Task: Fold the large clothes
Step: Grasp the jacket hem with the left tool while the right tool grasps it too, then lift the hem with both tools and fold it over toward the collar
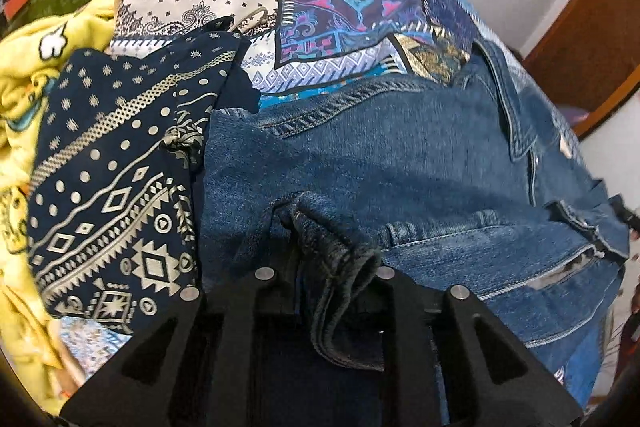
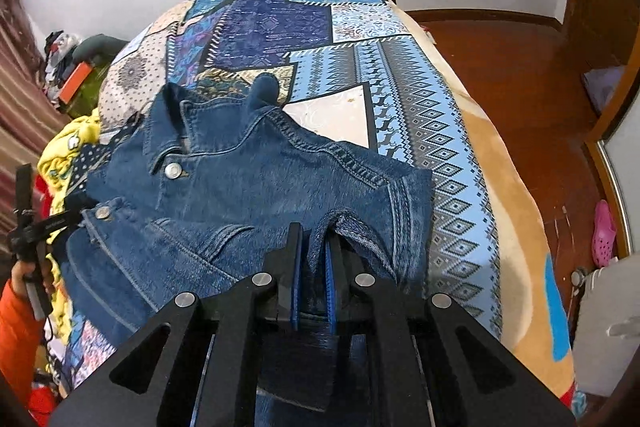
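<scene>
On bedspread, denim jacket

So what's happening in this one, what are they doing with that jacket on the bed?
A person with a handheld gripper in each hand is folding a denim jacket on a patchwork bedspread. The right gripper is shut on a denim hem. The left gripper has a bunched denim edge between its fingers; whether the pads press it is unclear. A navy patterned garment and a yellow garment lie beside the jacket.
</scene>
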A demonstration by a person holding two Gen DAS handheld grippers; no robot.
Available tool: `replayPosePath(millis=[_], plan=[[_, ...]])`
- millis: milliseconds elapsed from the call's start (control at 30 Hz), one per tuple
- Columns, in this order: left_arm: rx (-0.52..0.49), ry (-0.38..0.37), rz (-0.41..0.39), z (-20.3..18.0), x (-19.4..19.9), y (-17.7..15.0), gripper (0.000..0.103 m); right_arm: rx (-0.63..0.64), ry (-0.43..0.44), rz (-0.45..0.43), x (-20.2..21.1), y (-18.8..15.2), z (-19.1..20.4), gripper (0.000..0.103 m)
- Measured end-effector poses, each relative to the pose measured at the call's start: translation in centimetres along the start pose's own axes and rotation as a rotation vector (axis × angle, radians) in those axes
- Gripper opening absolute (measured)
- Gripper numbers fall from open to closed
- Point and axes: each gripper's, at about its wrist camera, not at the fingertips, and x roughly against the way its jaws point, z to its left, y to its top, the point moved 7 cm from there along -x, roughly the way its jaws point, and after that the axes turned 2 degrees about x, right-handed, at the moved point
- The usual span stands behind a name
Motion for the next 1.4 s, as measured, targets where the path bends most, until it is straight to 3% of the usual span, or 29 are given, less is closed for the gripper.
replayPosePath(millis=[200,333,367,400,433,500,600,733,800,867,900,1100,1233,1400], plan=[[-0.028,0.039,0.041,-0.3,1.0,-0.9,0.028,-0.012,-0.007,-0.002,2.4,-0.9,0.3,0.008],[-0.048,0.067,0.056,-0.3,1.6,-1.1,0.031,0.021,-0.07,0.008,3.3,-1.3,0.4,0.013],[-0.056,0.082,0.051,-0.2,1.8,-1.2,0.032,0.037,-0.175,-0.006,3.9,-1.2,-0.3,0.021],[-0.051,0.094,0.046,0.0,1.9,-1.2,0.032,0.052,-0.284,-0.022,4.5,-1.1,-1.1,0.043],[-0.021,0.114,0.044,0.4,1.8,-1.3,0.037,0.078,-0.449,-0.063,5.8,-0.7,-2.5,0.059],[0.019,0.162,0.023,1.0,2.2,-1.2,0.046,0.067,-0.517,-0.079,7.2,-0.6,-4.0,0.062],[-0.005,0.258,-0.059,0.7,4.4,-0.7,0.047,0.013,-0.43,-0.097,9.0,-1.0,-4.8,0.062],[-0.035,0.239,-0.155,-0.6,8.6,-0.2,0.048,0.08,-0.406,-0.131,10.2,-2.1,-3.1,0.063],[-0.082,0.247,-0.22,-1.4,11.1,-0.2,0.057,0.109,-0.383,-0.127,10.0,-3.0,-1.6,0.064],[-0.132,0.257,-0.282,-2.3,13.3,-0.7,0.074,0.124,-0.34,-0.121,9.5,-3.8,-0.4,0.065],[-0.155,0.248,-0.304,-2.7,14.1,-1.2,0.076,0.128,-0.315,-0.115,9.1,-4.3,0.1,0.066],[-0.273,0.18,-0.232,-4.8,13.3,-5.5,0.079,0.183,-0.211,-0.065,6.6,-6.4,3.6,0.066],[-0.359,0.22,-0.186,-5.5,10.6,-7.8,0.079,0.231,-0.199,-0.02,4.5,-6.8,5.2,0.067],[-0.338,0.285,-0.169,-4.4,7.5,-8.1,0.079,0.273,-0.216,0.058,1.7,-7.8,6.1,0.067]])
